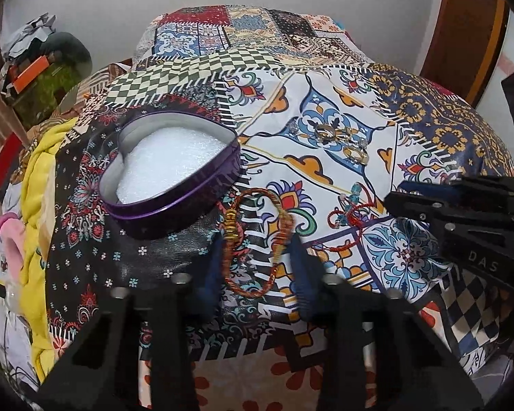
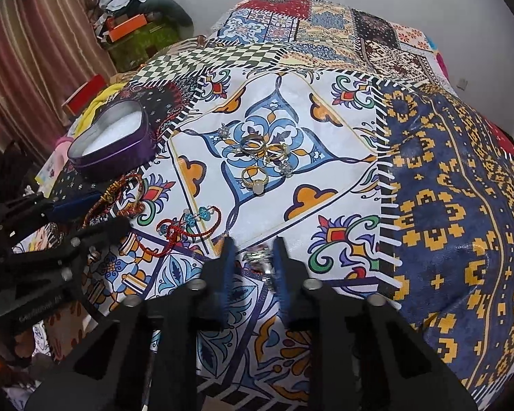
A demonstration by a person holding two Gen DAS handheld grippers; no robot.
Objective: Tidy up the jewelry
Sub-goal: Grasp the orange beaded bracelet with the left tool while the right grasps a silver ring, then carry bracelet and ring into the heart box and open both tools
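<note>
Your left gripper (image 1: 257, 263) sits lowest in the left wrist view, its blue-padded fingers (image 1: 303, 274) spread fairly wide on either side of the woven orange cord bracelet (image 1: 253, 239), which lies looped on the patchwork cloth (image 1: 428, 130) just in front of the purple heart-shaped tin (image 1: 174, 178). Neither pad looks to be pressing the cord yet, though whether the tips brush it is hard to tell. Expect the bracelet to be light and limp; it will likely droop and swing once lifted, so take it across both strands near the gold knot charm (image 1: 230, 224), where there is more bulk to pinch. Closing on the thin cord alone risks nipping the cloth beneath. Your right gripper (image 2: 253, 257) stands narrower, its fingers flanking a small silvery sparkling piece (image 2: 258, 260) on the cloth; what kind of piece it is I cannot tell, nor whether it is actually clamped. It looks hard, small and slippery, so square the pads on its widest part. Further out lie the red cord bracelet with blue beads (image 2: 185, 226) and a cluster of gold rings (image 2: 257, 157), well apart from the tin, whose white foam lining (image 1: 168, 161) is bare and ready to receive them.
</note>
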